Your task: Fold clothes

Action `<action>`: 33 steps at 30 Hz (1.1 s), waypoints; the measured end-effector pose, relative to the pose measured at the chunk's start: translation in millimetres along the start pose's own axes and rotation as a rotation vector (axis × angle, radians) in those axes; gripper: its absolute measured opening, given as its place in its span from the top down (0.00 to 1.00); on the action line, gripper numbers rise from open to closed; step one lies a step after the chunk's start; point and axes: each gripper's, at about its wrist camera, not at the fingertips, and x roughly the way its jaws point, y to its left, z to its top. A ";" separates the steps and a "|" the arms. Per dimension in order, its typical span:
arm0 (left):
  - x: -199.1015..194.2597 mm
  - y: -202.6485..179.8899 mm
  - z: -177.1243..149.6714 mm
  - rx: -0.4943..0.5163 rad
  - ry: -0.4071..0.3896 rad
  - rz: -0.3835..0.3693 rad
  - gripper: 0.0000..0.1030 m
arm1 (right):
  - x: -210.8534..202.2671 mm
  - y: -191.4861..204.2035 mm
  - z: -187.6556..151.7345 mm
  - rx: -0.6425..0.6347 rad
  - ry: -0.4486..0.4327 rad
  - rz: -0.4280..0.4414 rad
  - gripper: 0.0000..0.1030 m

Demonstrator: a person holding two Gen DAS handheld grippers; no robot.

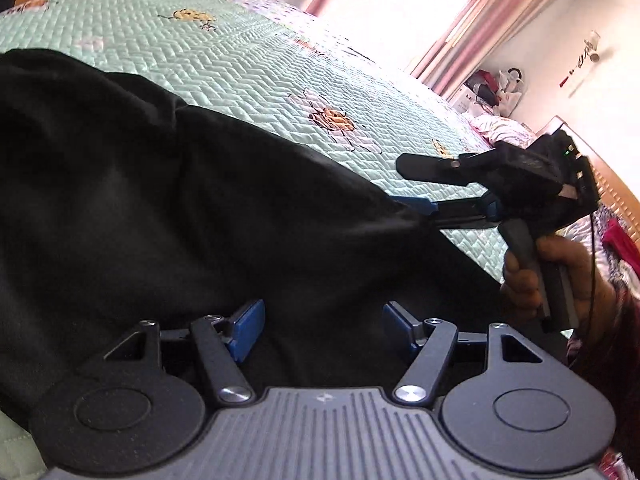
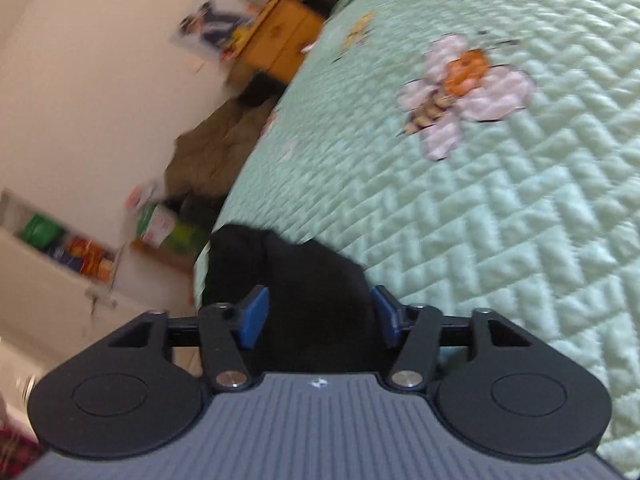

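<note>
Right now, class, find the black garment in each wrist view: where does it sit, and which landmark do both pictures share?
Left wrist view: the black garment fills the left and centre, its corner pinched by the right gripper at the right.
Right wrist view: it bunches at bottom centre, between the jaws.
Shared landmark: the green quilted bedspread with bee-and-flower prints.

A mint quilted bedspread (image 1: 248,64) with bee prints spread beyond the fingers; pink curtains (image 1: 472,28) hung farther off, upper right.

Matt black cloth garment (image 1: 160,208), quilted satiny green bedspread (image 1: 224,60), wooden dresser (image 2: 288,36)
</note>
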 end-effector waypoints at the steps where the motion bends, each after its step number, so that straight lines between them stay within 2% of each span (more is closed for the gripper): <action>1: 0.1 -0.2 -0.1 0.006 0.000 -0.002 0.32 | -1.0 5.4 -0.1 -0.041 0.003 0.000 0.36; 11: -1.2 18.4 0.4 -0.038 0.009 -0.062 0.31 | -10.3 65.3 -26.8 -0.434 0.001 0.026 0.35; 16: -0.5 19.0 0.5 -0.030 0.014 -0.059 0.31 | -13.7 89.4 -44.2 -0.588 -0.006 -0.027 0.35; 26: 0.5 13.2 4.2 -0.017 0.020 -0.053 0.29 | -18.1 101.3 -67.7 -0.651 0.050 -0.070 0.35; 30: 1.6 7.7 4.4 -0.002 0.019 -0.052 0.25 | -9.5 98.6 -68.9 -0.654 0.088 -0.065 0.35; 33: 2.4 2.8 3.3 0.016 0.017 -0.048 0.22 | -3.0 95.2 -64.0 -0.647 0.098 -0.108 0.35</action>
